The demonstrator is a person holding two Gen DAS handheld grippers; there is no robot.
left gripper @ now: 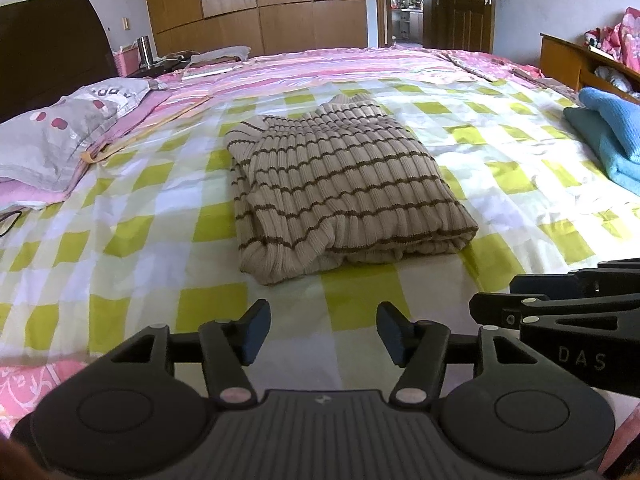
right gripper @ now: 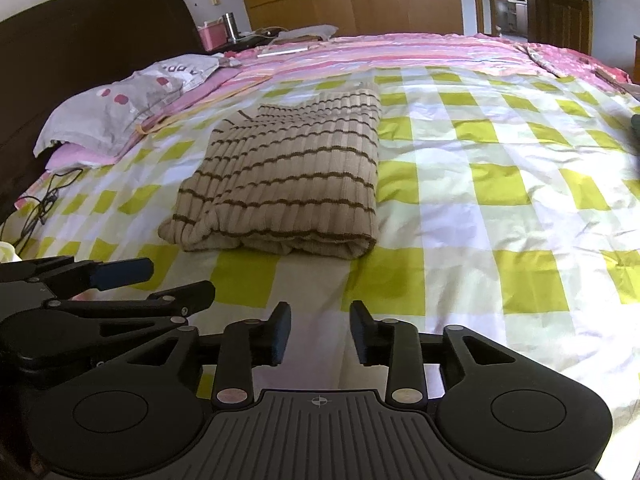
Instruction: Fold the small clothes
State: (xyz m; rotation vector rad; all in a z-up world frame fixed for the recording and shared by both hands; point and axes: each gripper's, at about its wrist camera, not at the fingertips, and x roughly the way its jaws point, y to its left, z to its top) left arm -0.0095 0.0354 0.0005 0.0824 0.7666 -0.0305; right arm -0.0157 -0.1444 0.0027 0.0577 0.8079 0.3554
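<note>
The bed (left gripper: 132,240) carries the folded striped sweater (left gripper: 340,184) mid-sheet, its long axis running away toward the far edge. Both the left gripper (left gripper: 322,330) and right gripper (right gripper: 320,332) hover short of its near hem, jaws parted and empty (the left sits slightly nearer, I judge).

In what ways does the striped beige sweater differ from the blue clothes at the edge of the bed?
The striped beige sweater has thin brown stripes; the blue clothes are plain. The sweater lies alone in the middle of the checked sheet; the blue clothes are stacked at its right edge, partly out of view. The sweater is ribbed; the blue clothes look fuzzier. Both are folded.
</note>
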